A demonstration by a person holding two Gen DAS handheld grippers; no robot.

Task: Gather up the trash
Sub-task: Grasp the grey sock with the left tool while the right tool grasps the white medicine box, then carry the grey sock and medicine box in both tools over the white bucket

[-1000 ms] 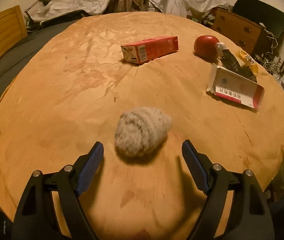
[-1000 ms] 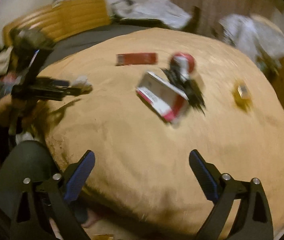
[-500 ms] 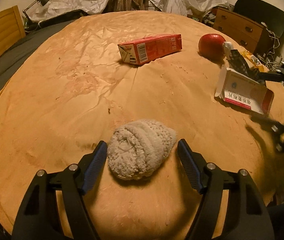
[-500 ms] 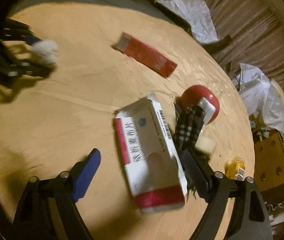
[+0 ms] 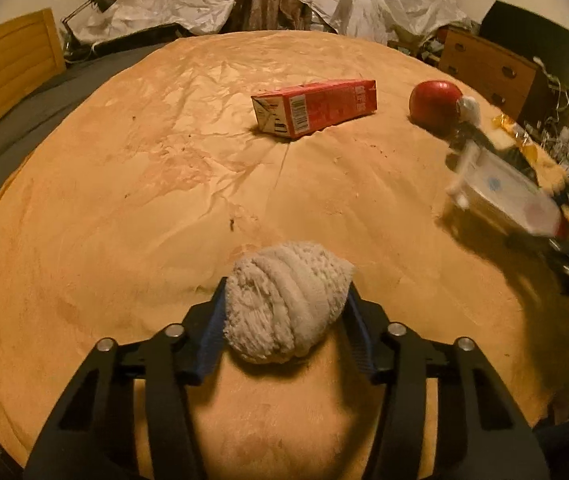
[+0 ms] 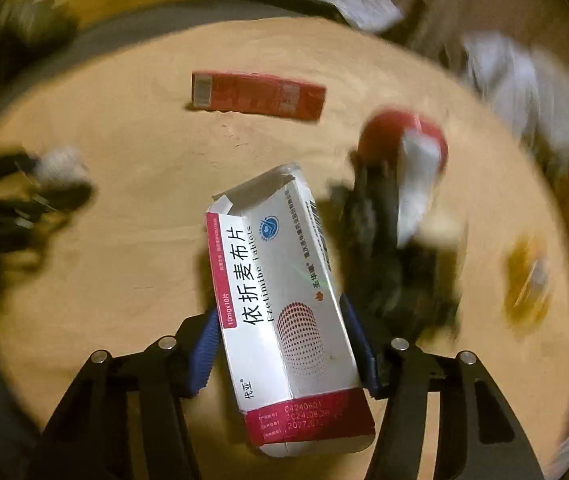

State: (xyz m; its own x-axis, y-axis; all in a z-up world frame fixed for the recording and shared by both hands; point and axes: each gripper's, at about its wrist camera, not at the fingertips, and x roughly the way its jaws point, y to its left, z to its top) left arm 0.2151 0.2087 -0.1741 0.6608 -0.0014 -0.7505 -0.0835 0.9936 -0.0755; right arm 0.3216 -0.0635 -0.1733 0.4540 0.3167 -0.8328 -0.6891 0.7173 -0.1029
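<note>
My left gripper (image 5: 284, 320) is shut on a rolled white cloth wad (image 5: 284, 296) near the front of the round orange table (image 5: 124, 200). My right gripper (image 6: 284, 344) is shut on a white and red tablet box (image 6: 284, 300), open at its far end and tilted; the box also shows blurred in the left wrist view (image 5: 504, 196). A red carton (image 5: 316, 108) lies on its side mid-table, also in the right wrist view (image 6: 256, 94). The left gripper with the wad shows at the left of the right wrist view (image 6: 60, 168).
A red ball-like object (image 5: 434, 106) with a dark checked item and white piece (image 6: 388, 232) lies beyond the box. A yellow wrapper (image 6: 528, 280) is at the table's right. A wooden dresser (image 5: 488, 68) and plastic-covered heaps (image 5: 364, 4) stand behind.
My left gripper moved forward and closed on the cloth wad. My right gripper reached the tablet box, closed on it and lifted it; its view is blurred by motion.
</note>
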